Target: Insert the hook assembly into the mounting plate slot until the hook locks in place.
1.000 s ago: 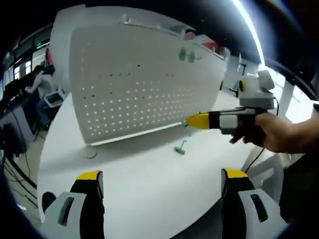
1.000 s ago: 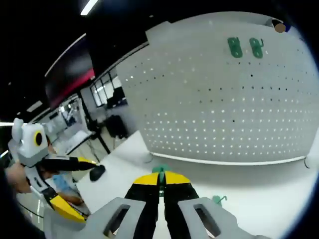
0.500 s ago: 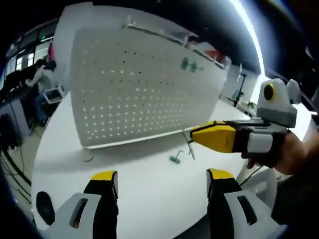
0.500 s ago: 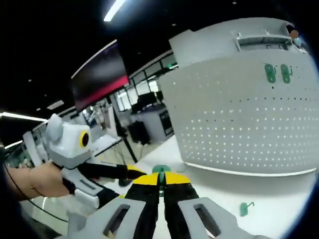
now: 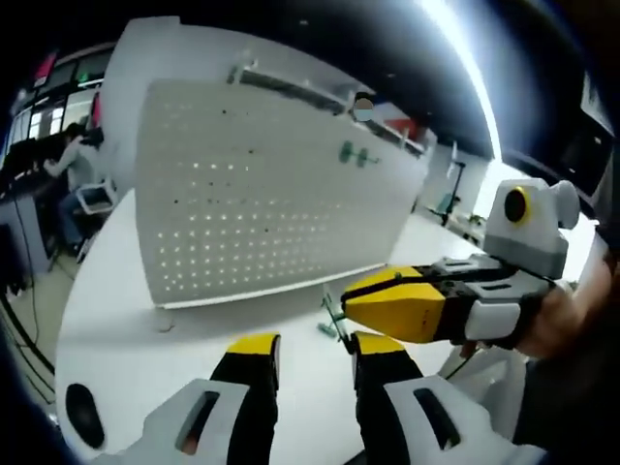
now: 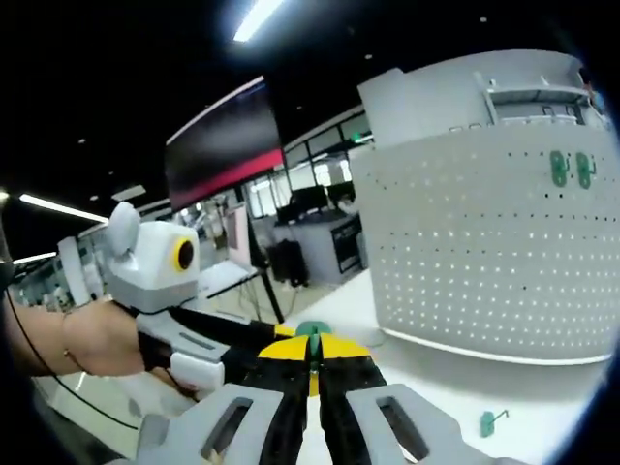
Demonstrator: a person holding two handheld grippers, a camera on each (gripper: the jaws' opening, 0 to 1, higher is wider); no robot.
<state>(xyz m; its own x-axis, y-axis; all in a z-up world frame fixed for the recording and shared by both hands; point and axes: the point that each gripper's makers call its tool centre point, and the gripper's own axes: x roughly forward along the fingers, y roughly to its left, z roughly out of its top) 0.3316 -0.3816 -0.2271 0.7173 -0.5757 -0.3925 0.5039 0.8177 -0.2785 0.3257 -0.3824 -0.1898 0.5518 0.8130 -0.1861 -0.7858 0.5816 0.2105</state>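
In the right gripper view the right tongs (image 6: 312, 356) are clamped together on a green hook (image 6: 310, 332), whose tip pokes out just above the yellow pads at 6 o'clock. In the left gripper view those same tongs enter from 3 o'clock, held by a hand (image 5: 572, 315), with the thin hook (image 5: 334, 318) hanging from their yellow tip just above the left tongs (image 5: 315, 351). The left tongs stand a little apart, with nothing between them; their yellow pads sit at 6 o'clock, just below the hook.

The white pegboard (image 5: 262, 213) stands upright on the white counter (image 5: 126, 339), filling the view from 10 to 2 o'clock. Two green hooks (image 5: 353, 154) already hang near its upper edge at about 1 o'clock; the right gripper view shows this mounted pair (image 6: 572, 169) at 2 o'clock. A loose green hook (image 6: 491, 420) lies on the counter at 5 o'clock in the right gripper view, well apart from the board's foot.
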